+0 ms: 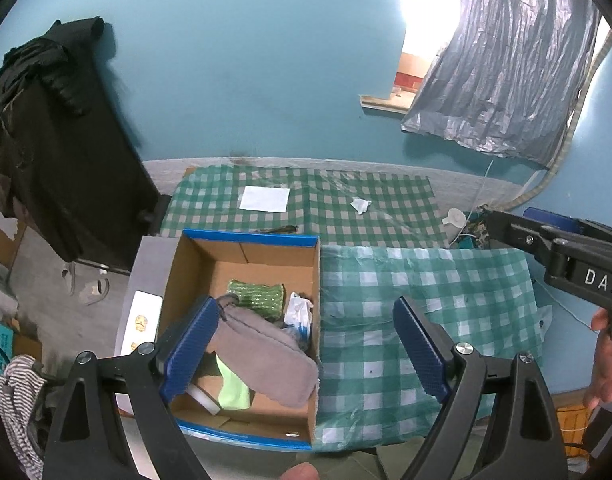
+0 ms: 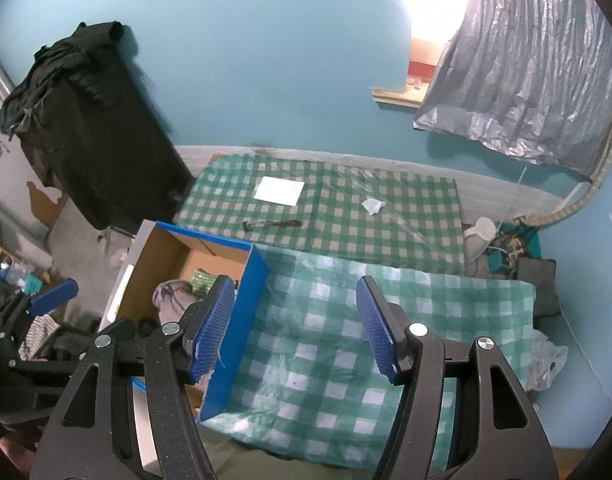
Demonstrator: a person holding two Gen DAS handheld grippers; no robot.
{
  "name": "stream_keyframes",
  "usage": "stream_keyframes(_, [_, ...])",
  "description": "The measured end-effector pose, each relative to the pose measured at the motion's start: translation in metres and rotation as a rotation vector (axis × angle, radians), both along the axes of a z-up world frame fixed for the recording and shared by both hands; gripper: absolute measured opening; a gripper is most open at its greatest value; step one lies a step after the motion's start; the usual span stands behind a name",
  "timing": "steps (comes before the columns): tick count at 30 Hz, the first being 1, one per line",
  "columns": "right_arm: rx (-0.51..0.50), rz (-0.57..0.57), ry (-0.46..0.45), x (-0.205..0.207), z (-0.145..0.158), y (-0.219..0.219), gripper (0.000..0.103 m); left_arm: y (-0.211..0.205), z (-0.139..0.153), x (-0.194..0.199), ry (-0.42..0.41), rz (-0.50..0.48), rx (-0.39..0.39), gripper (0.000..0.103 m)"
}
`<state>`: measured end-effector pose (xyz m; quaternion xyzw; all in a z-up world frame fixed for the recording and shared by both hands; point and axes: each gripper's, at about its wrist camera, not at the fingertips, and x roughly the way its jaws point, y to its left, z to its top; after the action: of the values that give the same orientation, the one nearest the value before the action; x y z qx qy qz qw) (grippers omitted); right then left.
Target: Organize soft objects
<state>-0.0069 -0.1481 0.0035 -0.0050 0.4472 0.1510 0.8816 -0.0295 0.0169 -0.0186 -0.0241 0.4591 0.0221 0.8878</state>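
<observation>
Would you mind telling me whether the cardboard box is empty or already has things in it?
It has things in it. The cardboard box holds a grey cloth, a green knitted piece and a lime cloth.

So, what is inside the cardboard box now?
Inside the cardboard box: a grey cloth on top, a green sponge, a white bag, a light green cloth. What lies under the grey cloth is covered.

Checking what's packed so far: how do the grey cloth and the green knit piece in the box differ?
The grey cloth is plain, larger and lies draped on top toward the near side; the green knit piece is ribbed, smaller and sits farther back, partly hidden behind the cloth. Both are soft and lie inside the box.
</observation>
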Motion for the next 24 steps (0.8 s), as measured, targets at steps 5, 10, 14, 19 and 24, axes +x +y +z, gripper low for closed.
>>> stream_keyframes(5, [0.002,-0.006,0.008,0.000,-0.001,-0.006,0.063,-0.005,0.000,0.003,0.010,-0.001,-0.004,0.090])
stream_keyframes(10, [0.000,-0.007,0.012,0.000,-0.002,-0.008,0.063,-0.009,-0.001,0.005,0.016,-0.001,-0.003,0.090])
stream_keyframes(14, [-0.002,-0.004,0.014,0.000,-0.003,-0.010,0.063,-0.011,-0.001,0.004,0.019,0.004,-0.008,0.090])
stream_keyframes(19, [0.001,-0.005,0.014,0.000,-0.004,-0.010,0.063,-0.012,-0.005,0.006,0.033,0.011,-0.020,0.090])
stream_keyframes(24, [0.001,-0.006,0.016,0.000,-0.004,-0.010,0.063,-0.013,-0.007,0.007,0.038,0.006,-0.017,0.090])
